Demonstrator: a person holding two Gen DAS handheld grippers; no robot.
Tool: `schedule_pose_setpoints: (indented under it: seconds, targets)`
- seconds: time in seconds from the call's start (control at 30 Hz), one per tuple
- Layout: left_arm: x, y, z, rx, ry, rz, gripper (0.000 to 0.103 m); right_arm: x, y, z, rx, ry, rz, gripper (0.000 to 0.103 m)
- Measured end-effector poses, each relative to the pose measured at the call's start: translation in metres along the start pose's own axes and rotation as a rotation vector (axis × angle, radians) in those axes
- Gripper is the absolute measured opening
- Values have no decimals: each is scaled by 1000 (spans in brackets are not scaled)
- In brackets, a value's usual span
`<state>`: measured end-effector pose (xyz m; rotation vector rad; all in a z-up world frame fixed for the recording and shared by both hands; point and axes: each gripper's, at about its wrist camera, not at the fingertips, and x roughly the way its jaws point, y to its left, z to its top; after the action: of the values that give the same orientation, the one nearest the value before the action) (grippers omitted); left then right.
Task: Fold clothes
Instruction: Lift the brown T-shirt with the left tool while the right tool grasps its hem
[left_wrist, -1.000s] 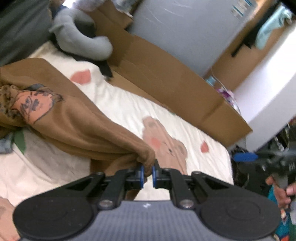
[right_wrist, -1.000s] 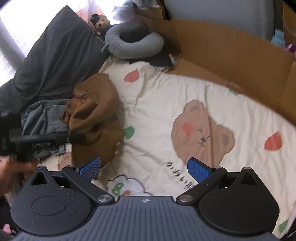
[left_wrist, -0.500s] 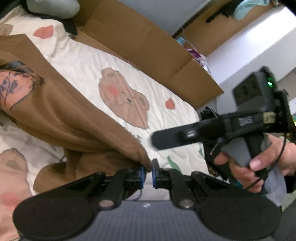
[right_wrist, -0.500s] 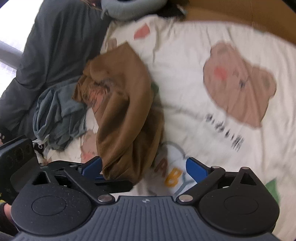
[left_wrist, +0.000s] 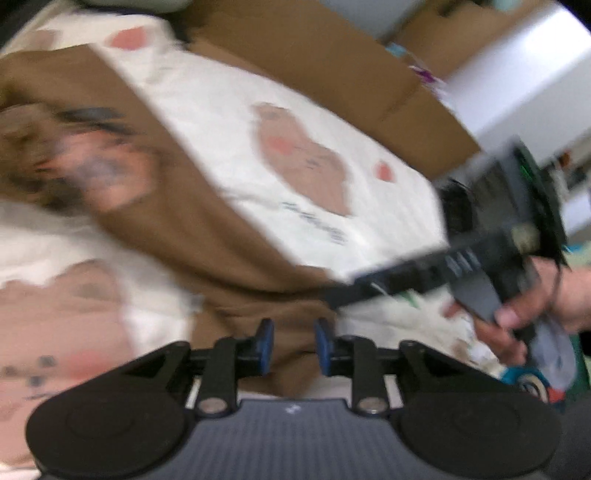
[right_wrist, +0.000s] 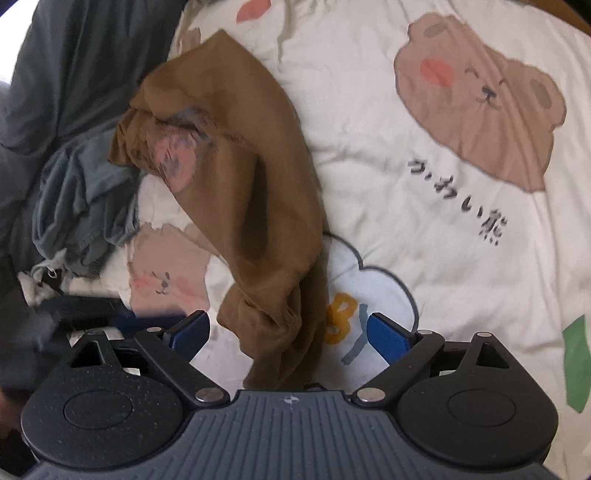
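Note:
A brown T-shirt (right_wrist: 255, 192) with a pink and dark print lies crumpled in a long strip on a white bear-print bedsheet (right_wrist: 424, 206). My right gripper (right_wrist: 290, 330) is open, its blue pads on either side of the shirt's near bunched end. In the blurred left wrist view the same shirt (left_wrist: 207, 229) runs from the left to my left gripper (left_wrist: 291, 345), whose jaws stand a little apart with brown cloth between them. The right gripper (left_wrist: 454, 273) shows there at the right, held by a hand.
A grey-blue garment (right_wrist: 81, 199) lies bunched left of the shirt, beside a dark grey pillow (right_wrist: 74, 62). A cardboard wall (left_wrist: 332, 62) borders the far side of the bed. The left gripper's dark body (right_wrist: 74, 314) sits at the lower left.
My left gripper's jaws have parted from shut on the shirt's edge. My right gripper has come down and forward over the shirt's near end. The shirt has been drawn toward me.

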<state>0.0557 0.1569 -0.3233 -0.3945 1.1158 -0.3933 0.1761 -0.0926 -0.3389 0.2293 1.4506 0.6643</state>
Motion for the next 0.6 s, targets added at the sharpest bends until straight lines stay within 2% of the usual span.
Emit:
schedule_pose_setpoints:
  seconds: [0.13,0.17,0.23,0.27,0.37,0.47,0.53,0.57,0.6]
  targets:
    - [-16,43,13,-44,-56,153,44,15,6,-8,-34,28,-12,95]
    - [-20,53,17,-53,-72,184,55,18,8,-10,-40,34,-17,95]
    - [-28,71,25,-65,-114,241,71,24,9,-14,-48,44,-26,95]
    - [-31,79,29,-69,-135,265,71,27,8,-15,-52,48,-29,93]
    - [-37,107,41,-90,-182,335,71,37,9,-17,-70,69,-31,80]
    - [-44,135,50,-112,-222,409,71,42,9,-17,-76,64,-25,78]
    - [-45,149,57,-122,-241,441,71,45,9,-17,-79,61,-22,72]
    - [-43,155,61,-130,-245,448,71,47,9,-18,-81,60,-20,61]
    - [-41,160,64,-139,-250,451,71,48,10,-18,-85,60,-19,40]
